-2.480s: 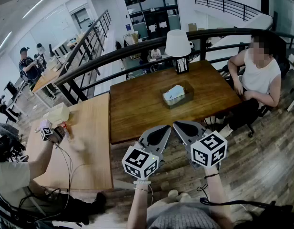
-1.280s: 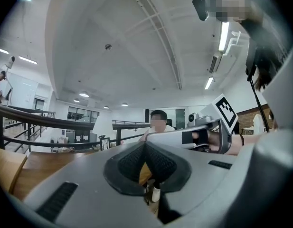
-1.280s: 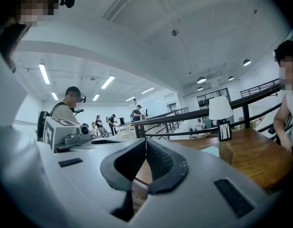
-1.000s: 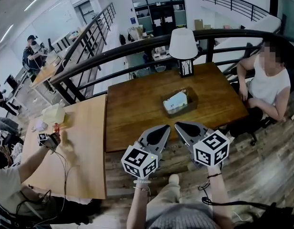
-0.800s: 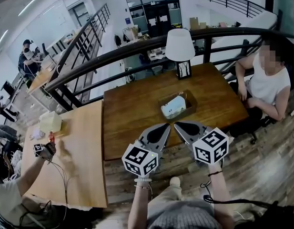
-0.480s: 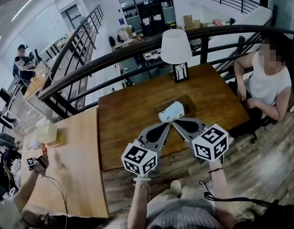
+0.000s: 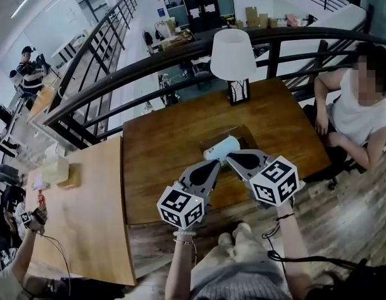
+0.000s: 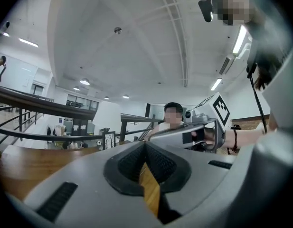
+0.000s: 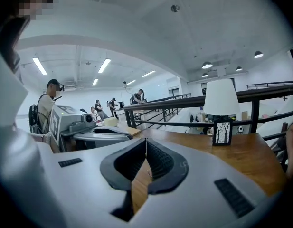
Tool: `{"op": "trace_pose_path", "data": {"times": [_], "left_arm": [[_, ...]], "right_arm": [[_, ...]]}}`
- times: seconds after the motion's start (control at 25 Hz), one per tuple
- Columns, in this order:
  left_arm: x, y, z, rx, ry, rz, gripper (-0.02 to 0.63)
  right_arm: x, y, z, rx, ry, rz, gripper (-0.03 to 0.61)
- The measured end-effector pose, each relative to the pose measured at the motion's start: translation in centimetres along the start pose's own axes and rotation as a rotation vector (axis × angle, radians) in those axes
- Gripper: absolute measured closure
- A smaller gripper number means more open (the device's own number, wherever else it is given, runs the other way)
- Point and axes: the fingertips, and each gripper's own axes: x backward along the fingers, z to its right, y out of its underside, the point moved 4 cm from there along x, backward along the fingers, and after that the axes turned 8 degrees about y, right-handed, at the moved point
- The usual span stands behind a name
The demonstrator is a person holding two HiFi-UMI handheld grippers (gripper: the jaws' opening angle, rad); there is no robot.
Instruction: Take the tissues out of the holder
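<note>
Head view alone showed the tissues (image 7: 219, 148) in the holder (image 7: 234, 130) on the dark table (image 7: 161, 149), just beyond the left gripper (image 7: 213, 165) and right gripper (image 7: 233, 158). Each gripper view showed its jaws pressed together, empty.

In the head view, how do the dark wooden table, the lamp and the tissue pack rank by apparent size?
1. dark wooden table
2. lamp
3. tissue pack
The lamp stands farther away, yet still looks larger than the pack.
</note>
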Motion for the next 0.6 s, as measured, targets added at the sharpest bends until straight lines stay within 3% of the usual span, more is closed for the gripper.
{"op": "trace_pose_path", "data": {"times": [0.4,0.6], "left_arm": [[-2.8,2.9,-2.5,0.094,-0.071,-0.040,0.606],[-3.7,3.6,-3.6,0.116,-0.104,-0.041,0.606]], "right_arm": [[-3.6,3.8,5.3,0.041,-0.059,-0.223,0.562],[-5.4,5.1,7.0,0.068,-0.097,-0.316,0.484]]}}
